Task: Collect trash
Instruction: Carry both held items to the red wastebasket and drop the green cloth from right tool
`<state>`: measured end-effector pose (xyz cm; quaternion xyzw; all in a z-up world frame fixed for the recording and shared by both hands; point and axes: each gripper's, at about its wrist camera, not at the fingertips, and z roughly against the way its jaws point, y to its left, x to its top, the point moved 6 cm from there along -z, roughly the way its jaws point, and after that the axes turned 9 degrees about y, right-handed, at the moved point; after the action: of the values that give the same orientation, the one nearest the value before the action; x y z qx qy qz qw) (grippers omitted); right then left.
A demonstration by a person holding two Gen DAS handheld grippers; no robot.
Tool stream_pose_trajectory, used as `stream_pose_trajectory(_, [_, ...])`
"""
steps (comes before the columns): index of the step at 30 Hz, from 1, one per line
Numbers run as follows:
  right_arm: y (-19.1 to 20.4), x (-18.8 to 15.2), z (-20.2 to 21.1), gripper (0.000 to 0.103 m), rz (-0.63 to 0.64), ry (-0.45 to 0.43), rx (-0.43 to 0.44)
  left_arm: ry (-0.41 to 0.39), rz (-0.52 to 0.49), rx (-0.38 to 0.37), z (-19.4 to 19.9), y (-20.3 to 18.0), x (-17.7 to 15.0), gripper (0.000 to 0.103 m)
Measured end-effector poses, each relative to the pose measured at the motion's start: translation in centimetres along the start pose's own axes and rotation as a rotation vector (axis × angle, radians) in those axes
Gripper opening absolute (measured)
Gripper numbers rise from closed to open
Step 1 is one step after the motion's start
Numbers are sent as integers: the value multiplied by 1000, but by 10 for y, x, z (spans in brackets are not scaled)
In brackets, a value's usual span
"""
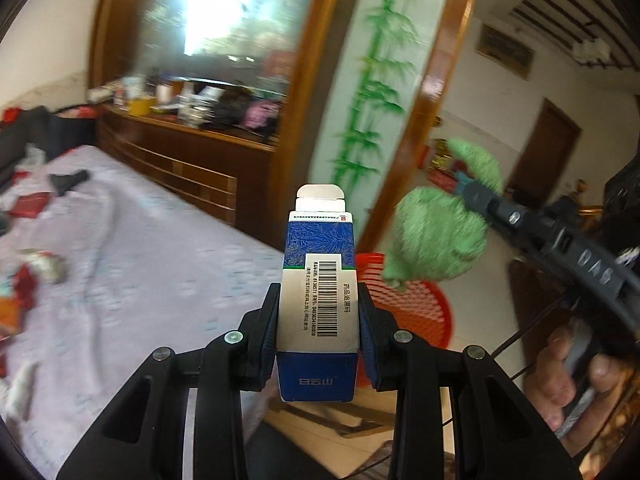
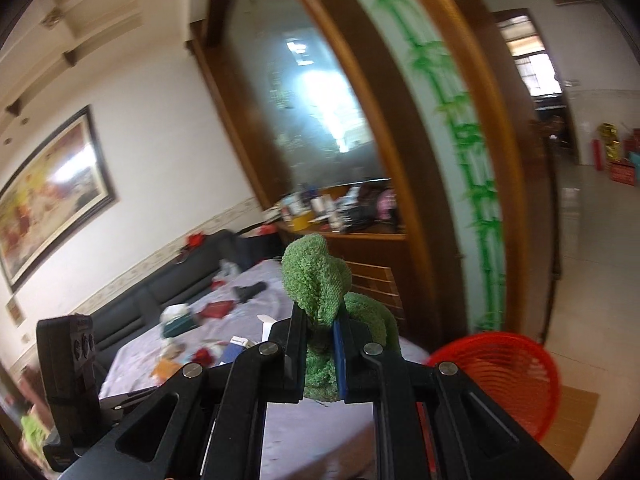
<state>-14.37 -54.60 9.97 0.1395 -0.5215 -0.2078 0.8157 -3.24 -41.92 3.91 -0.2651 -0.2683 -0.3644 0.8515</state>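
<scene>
The left gripper [image 1: 318, 336] clamps a blue and white box [image 1: 319, 300] between its pads, the box upright with its flap open at the far end. The right gripper [image 2: 320, 356] is pinched nearly shut on a fuzzy green cloth [image 2: 320, 280], which bulges above and below the fingers. A red mesh basket [image 1: 416, 304] sits just beyond and below the left gripper's tips, and low to the right of the right gripper.

Both loads look ready to drop. To do that well, each gripper should be right over the basket's mouth before opening, not over the rim. The box is stiff and should fall cleanly. The cloth is soft and may snag on a pad, so the jaws should open wide. More litter lies on the purple cloth-covered table [image 1: 160, 264], left of the left gripper.
</scene>
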Motion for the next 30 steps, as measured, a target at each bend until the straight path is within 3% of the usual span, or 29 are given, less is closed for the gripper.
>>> stream_pose_trajectory(10, [-103,-18,-19,11,-161,67,-143,163,-75,-135,-102,-41,14,33])
stream_pose_trajectory(18, [-147,-36,-24,11,-227,124,-197,277,-68,-169,-158,-48,3,34])
stream_pose_trajectory(21, [-155,-42,-30,15,-245,148,-203,282,-51,-172,-164,-43,0,56])
stream_pose_trajectory(23, [-159,-45,-34,22,-259,165,-219,265,-54,-171,-158,-40,1,58])
stream_pose_trajectory(25, [-163,-47,-33,44,-286,167,-211,240,-63,-168,-144,-35,0,59])
stream_pose_trajectory(28, [-158,-42,-26,56,-294,138,-204,171,-56,-127,-109,-19,0,66])
stream_pose_trajectory(30, [-146,-36,-23,60,-280,119,-184,110,-36,-86,-78,-3,-2,77])
